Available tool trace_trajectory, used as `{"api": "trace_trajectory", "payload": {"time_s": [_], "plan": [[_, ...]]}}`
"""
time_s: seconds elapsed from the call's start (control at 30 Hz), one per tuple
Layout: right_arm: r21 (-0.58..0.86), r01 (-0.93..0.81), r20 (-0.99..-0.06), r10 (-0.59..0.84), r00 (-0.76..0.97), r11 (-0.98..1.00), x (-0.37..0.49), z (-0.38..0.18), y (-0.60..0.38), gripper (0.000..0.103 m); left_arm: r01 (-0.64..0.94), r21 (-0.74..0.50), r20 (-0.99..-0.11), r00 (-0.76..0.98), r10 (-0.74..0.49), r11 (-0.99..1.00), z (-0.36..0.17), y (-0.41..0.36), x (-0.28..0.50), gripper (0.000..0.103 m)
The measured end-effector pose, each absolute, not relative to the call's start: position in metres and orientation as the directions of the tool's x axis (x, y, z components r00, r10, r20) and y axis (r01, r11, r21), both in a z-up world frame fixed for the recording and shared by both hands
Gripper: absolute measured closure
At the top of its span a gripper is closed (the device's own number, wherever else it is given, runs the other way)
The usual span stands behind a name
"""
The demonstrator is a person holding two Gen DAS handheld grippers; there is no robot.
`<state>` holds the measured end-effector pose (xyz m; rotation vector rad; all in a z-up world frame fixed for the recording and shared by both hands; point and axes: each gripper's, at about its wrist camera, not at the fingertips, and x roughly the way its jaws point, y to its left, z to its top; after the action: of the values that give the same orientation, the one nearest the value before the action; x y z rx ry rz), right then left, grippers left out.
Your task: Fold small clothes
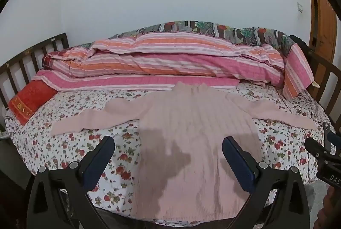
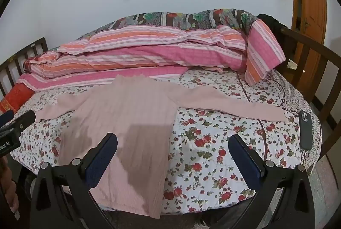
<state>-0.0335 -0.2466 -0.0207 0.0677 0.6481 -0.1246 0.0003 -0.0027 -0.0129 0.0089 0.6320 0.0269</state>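
On the bed [image 1: 70, 143], a pink sweater [image 1: 191, 122] is lying flat with its front down or up; the blur makes that hard to tell. Its body is running long from the near edge of the bed, where the hem is, away toward the striped quilt [image 1: 166, 63], and its two sleeves are reaching out to each side. The left tongs [image 1: 168, 156] are hanging wide open over the lower part of the sweater, gripping nothing, with the cloth lying right between and ahead of their two fingers. The right tongs [image 2: 172, 154] are also standing wide open and empty, and they are pointing a bit down at the flowered sheet just beside the sweater's right edge. So the left hand is nearer to the body, and the right hand is nearer to the right sleeve [image 2: 234, 105], which is stretching toward a phone [image 2: 305, 131] lying near the bed's edge. No boxes or baskets are showing. Folding is probably only starting, since nothing is folded yet.
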Motion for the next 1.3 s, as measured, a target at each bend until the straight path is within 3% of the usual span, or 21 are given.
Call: {"api": "trace_trajectory", "payload": {"time_s": [1.3], "plan": [[0.022, 0.125, -0.596, -0.088, 0.798, 0.992, -0.069, -0.009, -0.223, 0.001, -0.059, 0.006, -0.6, 0.798, 0.051, 0.998, -0.009, 0.014, -0.032, 0.001]]}}
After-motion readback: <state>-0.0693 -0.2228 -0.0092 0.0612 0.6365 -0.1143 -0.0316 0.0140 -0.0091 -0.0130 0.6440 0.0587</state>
